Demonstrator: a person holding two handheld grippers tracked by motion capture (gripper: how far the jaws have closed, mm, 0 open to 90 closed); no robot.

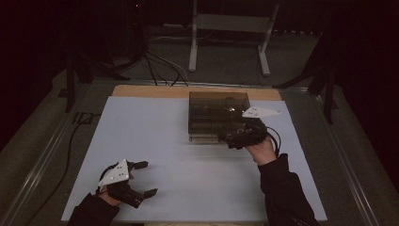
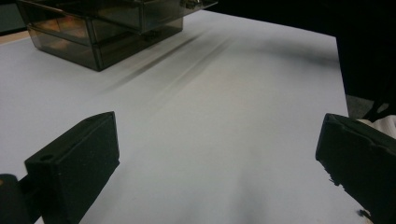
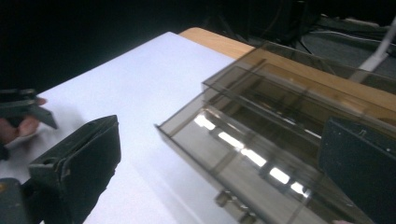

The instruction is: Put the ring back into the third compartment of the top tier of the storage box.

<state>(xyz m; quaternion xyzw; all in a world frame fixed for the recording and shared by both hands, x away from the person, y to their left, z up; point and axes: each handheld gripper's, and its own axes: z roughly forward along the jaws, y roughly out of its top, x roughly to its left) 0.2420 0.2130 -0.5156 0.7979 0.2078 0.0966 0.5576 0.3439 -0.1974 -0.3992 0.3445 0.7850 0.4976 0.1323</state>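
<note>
A white sheet (image 1: 188,155) covers the wooden table (image 1: 155,91), dark room behind; box (image 1: 217,116) at centre; both grippers (image 1: 146,179) (image 1: 235,140) gape wide, holding nothing.

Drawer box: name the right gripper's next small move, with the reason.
Probably ease the right gripper forward onto the part-open drawer of the smoky drawer box and close. Its jaws stand open at the box's front, pressing on nothing.
</note>
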